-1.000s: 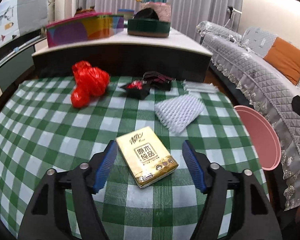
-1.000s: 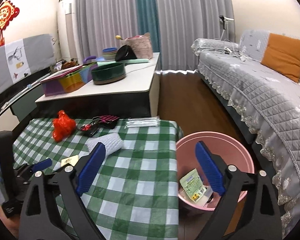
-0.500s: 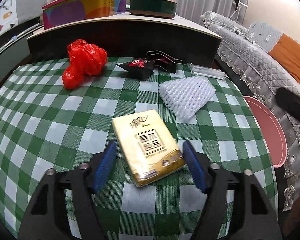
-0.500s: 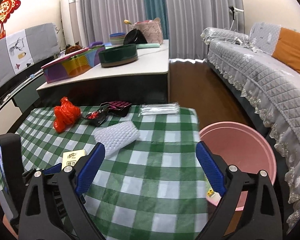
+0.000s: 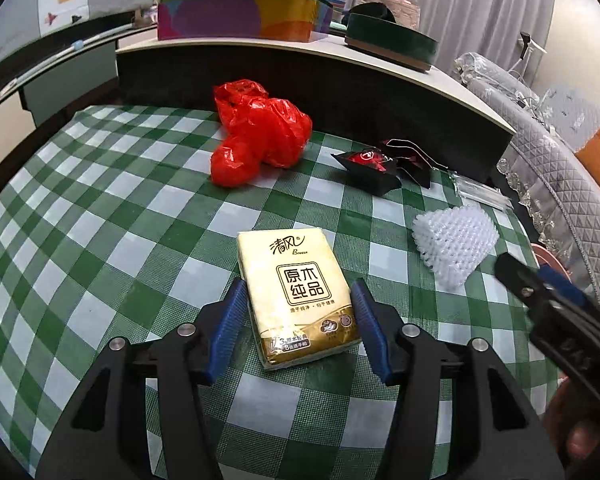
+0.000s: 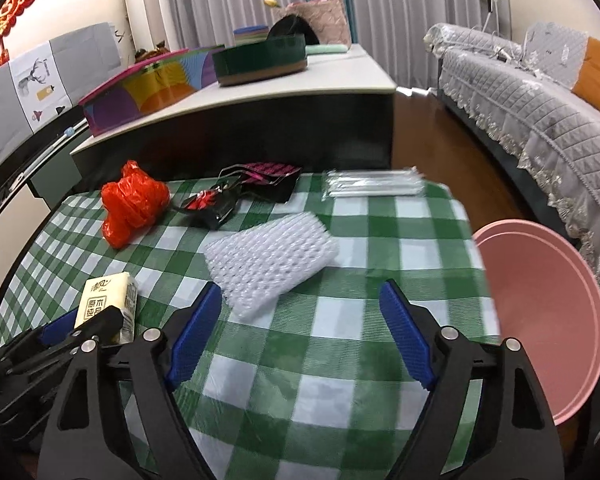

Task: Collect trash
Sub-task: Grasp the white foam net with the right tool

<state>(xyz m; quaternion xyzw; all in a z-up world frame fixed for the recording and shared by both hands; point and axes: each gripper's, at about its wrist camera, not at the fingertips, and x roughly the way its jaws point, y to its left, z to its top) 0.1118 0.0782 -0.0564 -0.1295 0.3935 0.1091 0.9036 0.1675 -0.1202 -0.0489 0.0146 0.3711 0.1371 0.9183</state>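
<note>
While my left claw (image 5: 296,312) stands apart around the tissue pack (image 5: 296,296), one finger beside each long side and neither clearly touching, the pack lies flat near the bench's (image 5: 100,216) front edge. I judge it light, soft and slick in its wrapper, so I should pinch across the narrow width at mid-length. My right claw (image 6: 300,332) hangs apart and empty, just short of the foam net (image 6: 270,266); the pink bin (image 6: 540,304) sits off the right edge.

Both grippers point forward and low, the left gripper (image 5: 298,322) half spread, the right gripper (image 6: 300,332) spread wide.
</note>
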